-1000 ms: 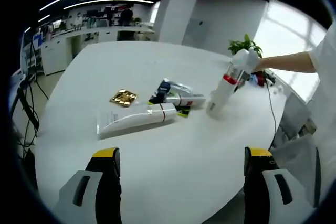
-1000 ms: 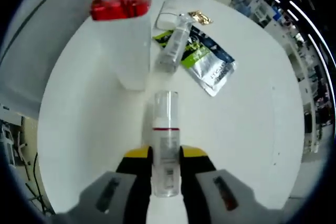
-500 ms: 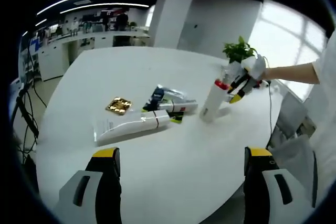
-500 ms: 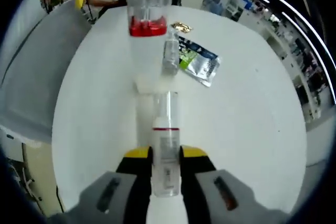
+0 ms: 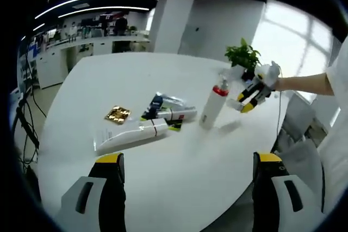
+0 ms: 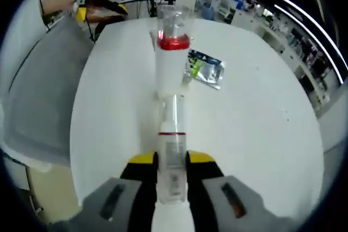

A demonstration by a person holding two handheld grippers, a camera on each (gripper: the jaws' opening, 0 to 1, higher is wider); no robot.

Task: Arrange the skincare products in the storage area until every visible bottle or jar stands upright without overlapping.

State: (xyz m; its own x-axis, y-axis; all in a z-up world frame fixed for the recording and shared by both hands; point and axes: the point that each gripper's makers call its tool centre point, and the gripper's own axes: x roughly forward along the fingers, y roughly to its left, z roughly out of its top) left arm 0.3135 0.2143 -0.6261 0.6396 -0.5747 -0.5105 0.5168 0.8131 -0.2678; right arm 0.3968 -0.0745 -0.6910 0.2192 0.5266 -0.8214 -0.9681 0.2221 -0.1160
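A tall white bottle (image 5: pixel 211 105) (image 6: pixel 171 61) with a red band and clear cap stands upright on the white table (image 5: pixel 179 156). To its left lie a long white tube (image 5: pixel 129 135), a small bottle (image 5: pixel 178 114) on its side, blue and green sachets (image 5: pixel 159 103) (image 6: pixel 206 69) and a gold packet (image 5: pixel 117 114). My right gripper (image 6: pixel 173 158) is shut on a small clear bottle (image 6: pixel 173 139) with a red ring, held just short of the tall bottle. In the left gripper view the right gripper (image 5: pixel 250 95) hovers to the right of the tall bottle. My left gripper (image 5: pixel 188 158) is open above the table's near edge.
A potted plant (image 5: pixel 242 56) stands at the table's far right edge. A person's sleeve (image 5: pixel 304 82) reaches in from the right. Grey fabric (image 6: pixel 38 96) covers the left of the right gripper view. Desks and shelves line the room behind.
The tall bottle went from tilted under the right gripper to standing upright on its own. The right gripper drew back from it, still holding the small bottle. The left gripper stayed open.
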